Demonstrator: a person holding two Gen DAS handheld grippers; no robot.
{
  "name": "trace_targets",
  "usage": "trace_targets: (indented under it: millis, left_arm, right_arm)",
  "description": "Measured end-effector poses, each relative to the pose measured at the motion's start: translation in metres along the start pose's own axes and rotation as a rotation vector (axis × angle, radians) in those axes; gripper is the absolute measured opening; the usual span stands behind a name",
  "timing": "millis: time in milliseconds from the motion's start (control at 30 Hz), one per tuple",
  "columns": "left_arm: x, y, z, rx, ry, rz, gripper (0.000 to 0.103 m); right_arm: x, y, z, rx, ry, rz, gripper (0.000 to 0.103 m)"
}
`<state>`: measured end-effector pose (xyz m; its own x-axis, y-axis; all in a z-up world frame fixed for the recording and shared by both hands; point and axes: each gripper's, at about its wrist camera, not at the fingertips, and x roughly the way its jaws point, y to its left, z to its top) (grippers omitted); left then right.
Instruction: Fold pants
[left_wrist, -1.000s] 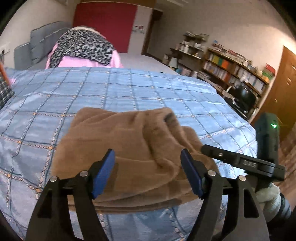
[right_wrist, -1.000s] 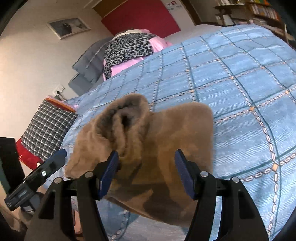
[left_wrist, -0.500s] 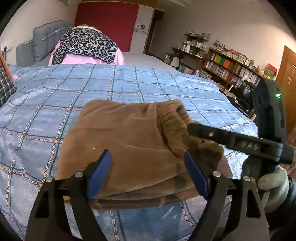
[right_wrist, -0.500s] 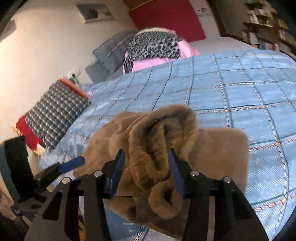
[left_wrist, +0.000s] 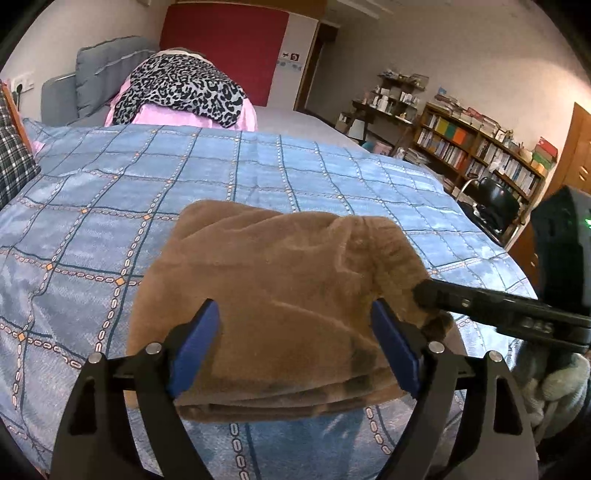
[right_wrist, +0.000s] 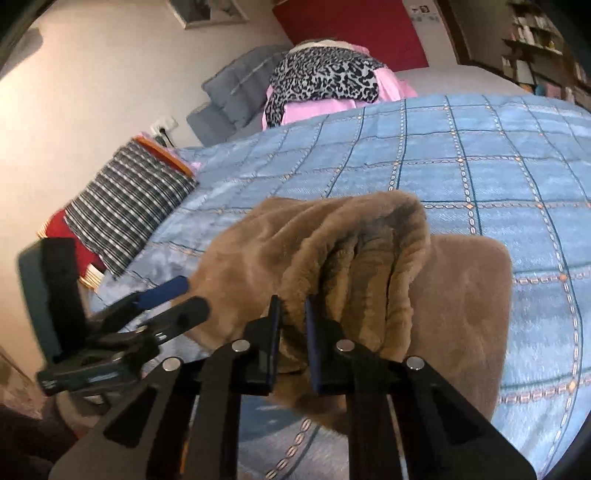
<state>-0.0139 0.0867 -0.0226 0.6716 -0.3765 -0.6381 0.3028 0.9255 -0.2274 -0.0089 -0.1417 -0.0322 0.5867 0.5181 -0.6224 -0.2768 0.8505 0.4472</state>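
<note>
The brown fleece pants (left_wrist: 280, 288) lie folded in a thick stack near the front edge of the blue checked bedspread (left_wrist: 221, 177). My left gripper (left_wrist: 295, 347) is open and empty, its blue pads on either side of the stack's near edge. My right gripper (right_wrist: 291, 339) is shut on a bunched fold of the pants (right_wrist: 351, 266) at the stack's right end and holds it raised. The right gripper also shows in the left wrist view (left_wrist: 424, 295), its tip in the fabric. The left gripper shows at the left of the right wrist view (right_wrist: 162, 299).
A leopard-print and pink bedding pile (left_wrist: 184, 96) and grey cushions (left_wrist: 99, 70) sit at the far end of the bed. A plaid pillow (right_wrist: 125, 203) lies at the left. Bookshelves (left_wrist: 480, 147) and a black chair (left_wrist: 495, 206) stand to the right.
My right gripper has closed from open onto the bunched fold of the pants. The left gripper has stayed open at the stack's near edge.
</note>
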Motion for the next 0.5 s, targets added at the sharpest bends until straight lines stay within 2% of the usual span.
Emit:
trace_targets:
  millis: [133, 267, 333, 500]
  left_arm:
    - [0.005, -0.009, -0.001, 0.023, 0.008, -0.014, 0.085]
    - [0.018, -0.022, -0.003, 0.051, 0.029, -0.026, 0.085]
    - [0.026, -0.027, -0.006, 0.069, 0.041, -0.026, 0.085]
    - [0.049, -0.041, -0.019, 0.16, 0.077, 0.034, 0.085]
  right_arm:
    - [-0.015, -0.003, -0.015, 0.047, -0.004, 0.003, 0.012]
    - [-0.006, -0.009, -0.034, 0.044, 0.043, -0.034, 0.012]
    - [0.0, -0.021, -0.042, 0.088, 0.061, -0.039, 0.012]
    - [-0.003, -0.035, -0.045, 0.13, 0.045, -0.017, 0.016]
